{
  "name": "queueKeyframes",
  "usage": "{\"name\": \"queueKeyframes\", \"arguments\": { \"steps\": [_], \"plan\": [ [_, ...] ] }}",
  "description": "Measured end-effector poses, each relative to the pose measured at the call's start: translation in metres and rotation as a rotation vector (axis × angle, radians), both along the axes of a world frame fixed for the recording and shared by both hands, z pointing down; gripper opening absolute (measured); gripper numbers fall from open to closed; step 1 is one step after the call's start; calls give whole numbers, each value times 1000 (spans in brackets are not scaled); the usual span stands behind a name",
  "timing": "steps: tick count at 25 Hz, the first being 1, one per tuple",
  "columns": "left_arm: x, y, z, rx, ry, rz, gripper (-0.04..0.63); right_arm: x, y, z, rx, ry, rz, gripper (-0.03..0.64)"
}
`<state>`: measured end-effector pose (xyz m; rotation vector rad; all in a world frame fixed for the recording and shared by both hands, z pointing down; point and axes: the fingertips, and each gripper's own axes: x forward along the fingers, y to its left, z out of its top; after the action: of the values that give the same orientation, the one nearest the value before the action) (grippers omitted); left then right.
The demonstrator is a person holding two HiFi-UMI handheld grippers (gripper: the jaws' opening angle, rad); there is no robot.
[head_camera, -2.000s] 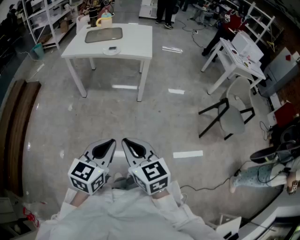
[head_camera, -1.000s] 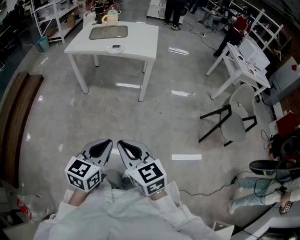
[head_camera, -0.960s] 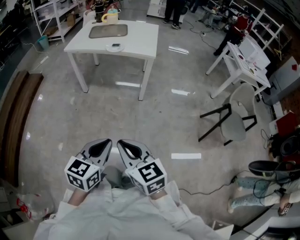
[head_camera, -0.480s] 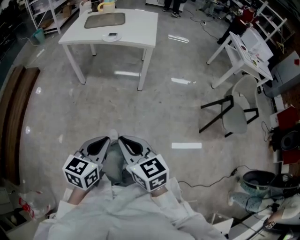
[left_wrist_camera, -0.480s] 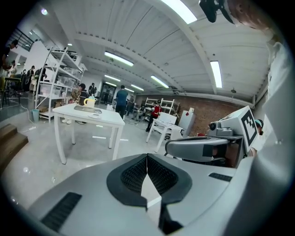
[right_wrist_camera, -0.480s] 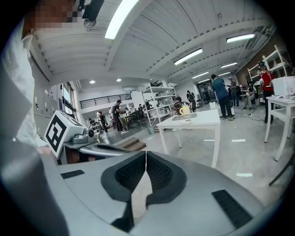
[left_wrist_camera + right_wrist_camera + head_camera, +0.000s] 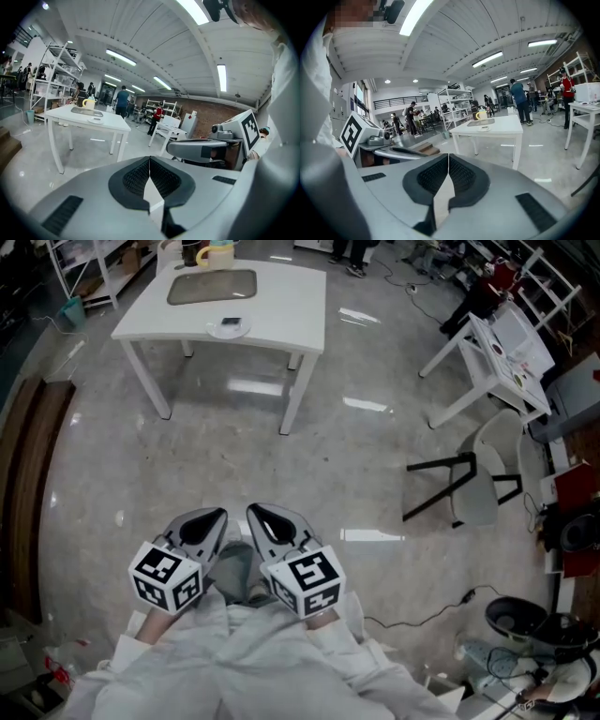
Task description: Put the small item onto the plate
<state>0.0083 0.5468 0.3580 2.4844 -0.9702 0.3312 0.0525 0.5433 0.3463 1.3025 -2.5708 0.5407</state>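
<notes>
While Both Grippers Stayed Empty, the Plate Sat Far Off

Held side by side low before the person, the left gripper (image 7: 217, 518) and right gripper (image 7: 255, 514) had their jaws pressed together on nothing. Well apart, at the white table's (image 7: 291, 306) near edge, lay the plate (image 7: 230, 329), a small dark item (image 7: 231, 322) apparently on it.

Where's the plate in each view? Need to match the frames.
Head view: plate upper left, near the front edge of the white table.
Left gripper view: plate left of centre, at mid-height, on the table.
Right gripper view: plate right of centre, at mid-height, on the table.
Shared landmark: the yellow mug at the table's far edge, beyond the grey tray.
</notes>
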Motion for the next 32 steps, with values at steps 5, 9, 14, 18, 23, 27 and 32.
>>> {"name": "queueKeyframes", "arguments": {
  "steps": [5,9,14,18,23,27,32],
  "plan": [
    [-16,-78,-18,20,12,10,11,-12,-79,-19,26,2,31,17],
    [-24,-123,-27,38,19,36,11,-23,-124,-30,54,0,54,17],
    [-32,-171,-28,49,10,58,11,-27,-177,-28,47,-33,95,17],
    [-38,-203,-27,36,13,73,11,-34,-212,-31,38,-66,123,17],
    [-42,-228,-15,12,21,86,11,-33,-232,-23,30,-49,147,17],
    [-43,-245,-8,-13,39,84,11,-27,-250,-17,11,-46,160,17],
    [-44,-270,-4,-21,41,68,11,-29,-277,-17,15,-52,140,17]
  ]
}}
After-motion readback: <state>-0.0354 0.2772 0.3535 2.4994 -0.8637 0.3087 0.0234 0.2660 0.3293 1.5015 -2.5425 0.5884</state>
